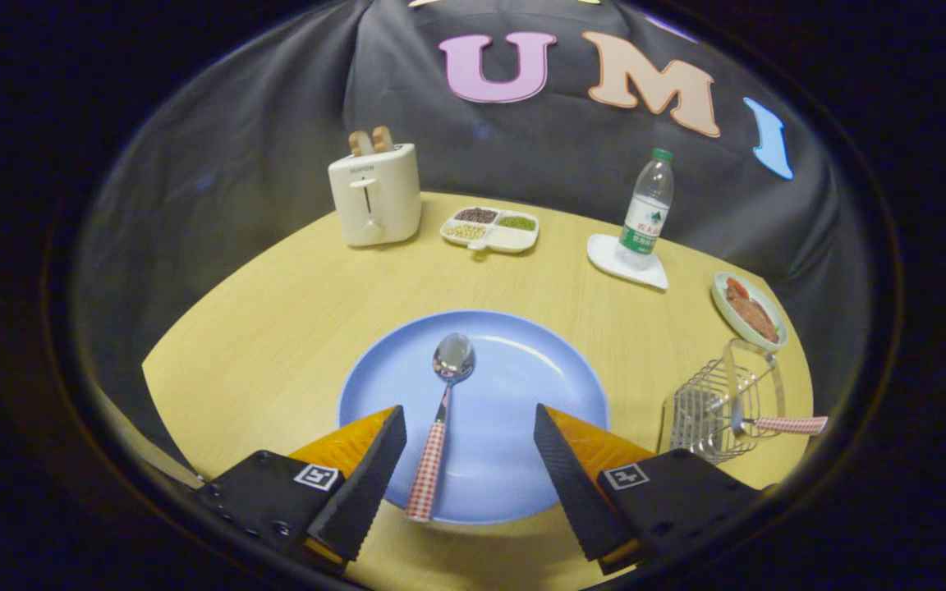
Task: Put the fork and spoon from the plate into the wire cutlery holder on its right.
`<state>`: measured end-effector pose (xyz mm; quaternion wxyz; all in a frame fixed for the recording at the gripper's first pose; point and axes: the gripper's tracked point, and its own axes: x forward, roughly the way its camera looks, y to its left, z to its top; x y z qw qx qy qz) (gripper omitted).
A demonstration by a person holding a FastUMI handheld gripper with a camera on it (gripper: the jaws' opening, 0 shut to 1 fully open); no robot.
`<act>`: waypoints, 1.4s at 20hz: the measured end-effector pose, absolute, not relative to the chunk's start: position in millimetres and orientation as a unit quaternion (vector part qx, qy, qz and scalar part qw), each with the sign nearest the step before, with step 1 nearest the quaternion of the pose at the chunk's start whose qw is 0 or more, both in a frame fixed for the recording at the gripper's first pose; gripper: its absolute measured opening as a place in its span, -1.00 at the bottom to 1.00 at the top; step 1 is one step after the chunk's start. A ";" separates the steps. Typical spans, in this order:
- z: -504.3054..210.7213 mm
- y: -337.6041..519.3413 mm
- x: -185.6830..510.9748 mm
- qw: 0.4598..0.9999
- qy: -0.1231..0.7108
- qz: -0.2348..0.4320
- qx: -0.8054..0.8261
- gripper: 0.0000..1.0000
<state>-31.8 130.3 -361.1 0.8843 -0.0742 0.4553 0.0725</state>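
The gripper (469,431) is held with its fingers spread wide over the near part of the blue plate (547,386), nothing being pinched; the spoon (443,410) is seen lying on the plate between them, nearer the left finger, bowl pointing away. At the table's (276,328) right edge the wire cutlery holder (711,410) is found with the fork (773,424) lodged in it, handle jutting outward. Toward the far edge a toaster (374,195), a divided dish of beans (489,228) and a water bottle (645,212) are placed.

Fingers (391,435) spread wide over plate (522,369), spoon (440,419) between.
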 end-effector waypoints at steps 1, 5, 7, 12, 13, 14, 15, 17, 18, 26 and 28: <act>-364.7 132.3 -33.7 0.881 0.460 0.077 -0.078 0.91; -374.4 136.4 -44.2 0.867 0.484 0.091 -0.082 0.61; -377.4 137.2 -47.6 0.862 0.491 0.095 -0.086 0.25; -383.2 137.2 -51.1 0.855 0.503 0.094 -0.086 -0.28; -391.1 129.7 -46.0 0.857 0.500 0.082 -0.097 -0.28; -384.2 123.5 -47.0 0.857 0.500 0.076 -0.096 -0.42; -385.5 122.1 -47.7 0.854 0.506 0.073 -0.092 -0.56; -385.9 125.8 -50.4 0.850 0.515 0.071 -0.084 -0.69; -386.3 125.0 -50.5 0.848 0.518 0.071 -0.082 -0.69; -396.6 127.0 -52.8 0.832 0.532 0.090 -0.130 -0.69; -396.2 127.9 -52.9 0.830 0.531 0.094 -0.139 -0.72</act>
